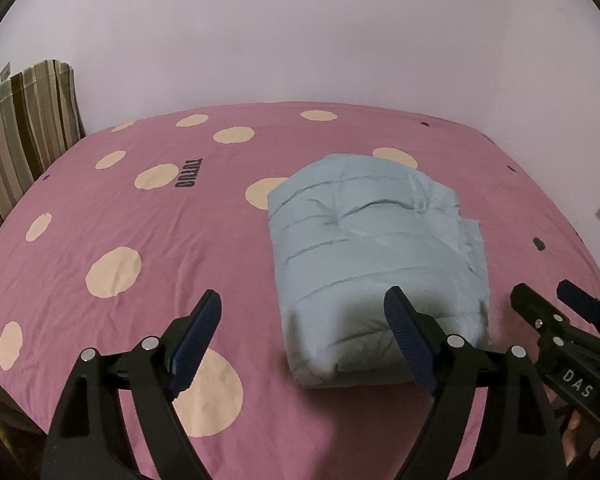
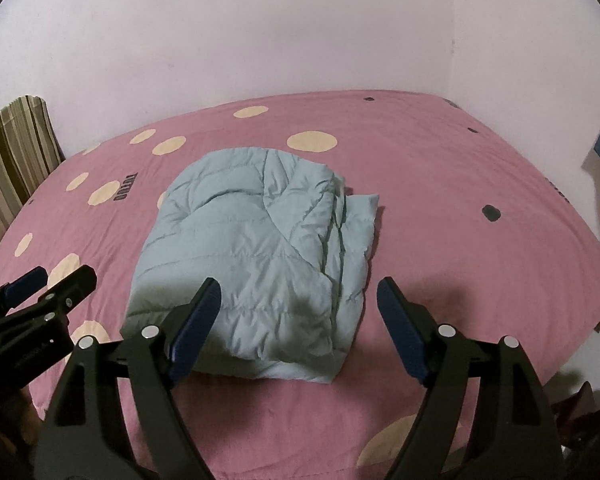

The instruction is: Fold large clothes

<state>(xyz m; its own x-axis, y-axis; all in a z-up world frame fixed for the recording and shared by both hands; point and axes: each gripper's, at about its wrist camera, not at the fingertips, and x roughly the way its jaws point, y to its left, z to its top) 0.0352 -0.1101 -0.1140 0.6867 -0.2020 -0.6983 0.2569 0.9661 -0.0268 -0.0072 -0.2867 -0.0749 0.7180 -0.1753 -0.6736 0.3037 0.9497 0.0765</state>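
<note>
Jacket (image 2: pixel 252 232): lying folded into a puffy pale-blue bundle on the pink dotted bed (image 2: pixel 440 184), loose layers fanning out along its right edge.
Left tool (image 1: pixel 304 336): hovering spread above the bundle's near left corner, pinching nothing.
Right tool (image 2: pixel 296 320): hovering spread over the near edge, pinching nothing.
Step, judging: fold looking finished; worth tucking the splayed right layers under and pressing air out evenly, avoiding dragging the bundle.
Surroundings: striped cushion (image 1: pixel 24 120) leaning at the far left.
</note>
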